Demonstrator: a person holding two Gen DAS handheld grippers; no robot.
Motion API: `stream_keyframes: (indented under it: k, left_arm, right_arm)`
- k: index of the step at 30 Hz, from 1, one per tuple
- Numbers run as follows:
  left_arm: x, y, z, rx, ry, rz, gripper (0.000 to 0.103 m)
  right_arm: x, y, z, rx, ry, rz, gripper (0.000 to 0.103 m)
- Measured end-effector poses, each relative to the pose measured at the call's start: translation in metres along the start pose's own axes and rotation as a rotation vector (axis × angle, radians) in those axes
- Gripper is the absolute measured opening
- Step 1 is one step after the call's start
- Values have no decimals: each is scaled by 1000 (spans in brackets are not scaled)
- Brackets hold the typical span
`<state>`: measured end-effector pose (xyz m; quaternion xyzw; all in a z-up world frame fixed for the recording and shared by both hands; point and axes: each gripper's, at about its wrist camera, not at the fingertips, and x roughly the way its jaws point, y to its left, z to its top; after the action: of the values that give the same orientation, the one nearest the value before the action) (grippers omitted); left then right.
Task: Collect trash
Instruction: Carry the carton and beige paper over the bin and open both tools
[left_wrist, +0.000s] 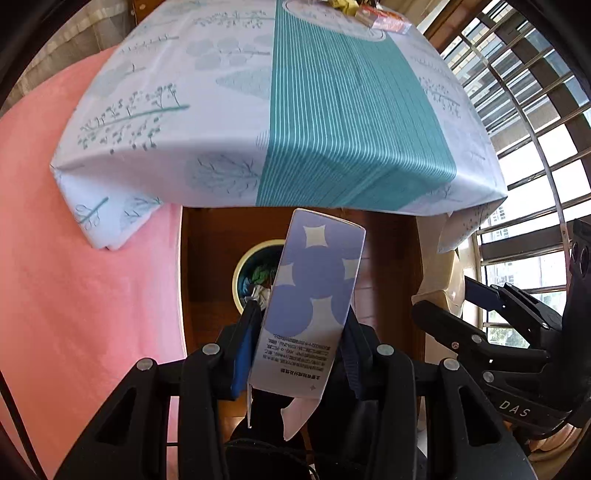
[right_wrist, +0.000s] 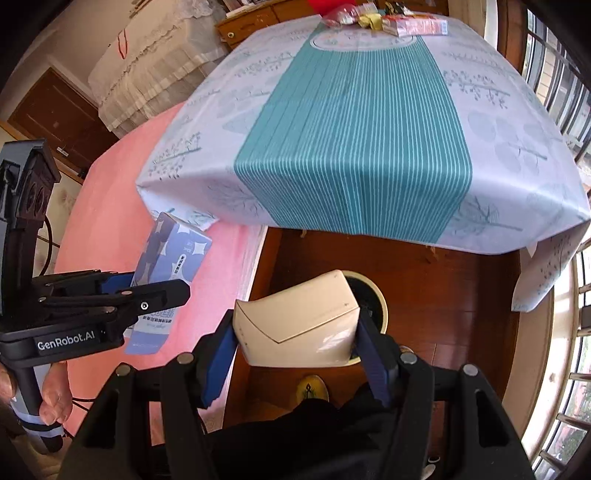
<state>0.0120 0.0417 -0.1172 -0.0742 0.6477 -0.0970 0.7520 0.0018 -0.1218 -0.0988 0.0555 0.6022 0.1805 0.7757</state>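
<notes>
Above the bin, left tongs gripping blue carton, "GenRobot.AI" on frame, right tongs clamping cream box.

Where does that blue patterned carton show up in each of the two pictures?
Left wrist view: the blue carton stands at lower centre, clamped in the left gripper.
Right wrist view: the same carton is at the left edge, over the pink cloth.
Shared landmark: the teal-striped tablecloth.
</notes>
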Motion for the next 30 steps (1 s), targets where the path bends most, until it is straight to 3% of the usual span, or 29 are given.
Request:
stream_keyframes:
  k: [10, 17, 19, 21, 26, 30]
  left_arm:
    - [122, 6, -21, -11, 135, 20, 40]
    - [223, 15, -29, 14, 129, 87, 41]
    - [248, 20, -29, 16, 143, 93, 48]
    - [273, 27, -29, 14, 174, 96, 73]
    - [313, 31, -30, 17, 183, 147, 76]
    - [320, 34, -29, -24, 175, 156, 76]
  right_arm:
    - [122, -54, -47, 136, 110, -48, 62]
    - [224, -103, -73, 229, 158, -17, 63]
    - [250, -115, -77, 263, 176, -3, 63]
    - [272, -126, -80, 285, 194, 4, 64]
    - [308, -134, -84, 281, 155, -3, 68]
    - [317, -133, -83, 252, 130, -11, 70]
